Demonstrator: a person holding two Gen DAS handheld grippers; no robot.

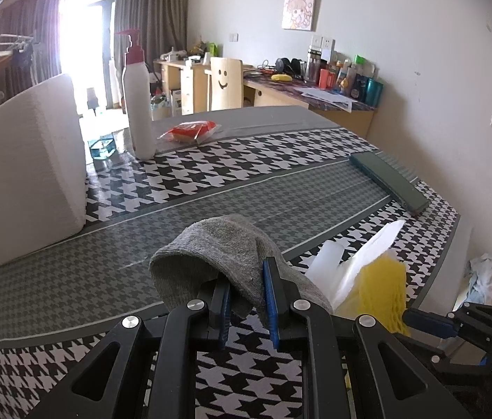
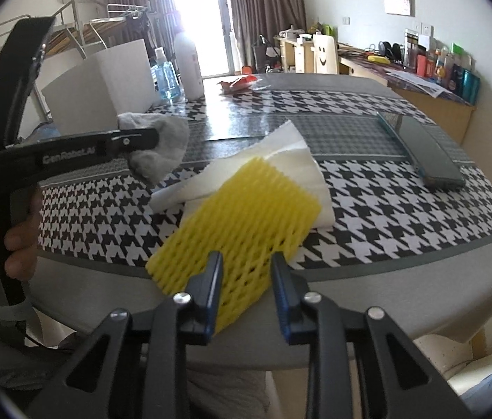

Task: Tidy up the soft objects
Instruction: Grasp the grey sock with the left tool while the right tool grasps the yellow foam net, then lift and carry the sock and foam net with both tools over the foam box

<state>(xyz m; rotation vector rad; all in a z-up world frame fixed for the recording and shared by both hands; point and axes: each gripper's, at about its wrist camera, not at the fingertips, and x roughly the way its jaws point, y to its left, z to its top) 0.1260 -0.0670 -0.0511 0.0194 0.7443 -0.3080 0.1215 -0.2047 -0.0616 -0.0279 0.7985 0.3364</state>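
My left gripper [image 1: 247,281] is shut on a grey sock [image 1: 218,255] and holds it above the houndstooth table; the sock also shows in the right wrist view [image 2: 162,146], hanging from the left gripper. My right gripper [image 2: 247,267] is shut on a yellow foam net sleeve [image 2: 242,216] and holds it over the table's near edge. The sleeve also shows in the left wrist view [image 1: 384,289]. White tissue paper [image 2: 281,160] lies on the table just behind the sleeve.
A white box [image 1: 22,171] stands at the left. Behind it are a white pump bottle [image 1: 138,104], a blue bottle [image 2: 164,76] and a red snack packet [image 1: 190,131]. A dark green flat case [image 1: 389,181] lies at the right. Desks and a chair stand beyond.
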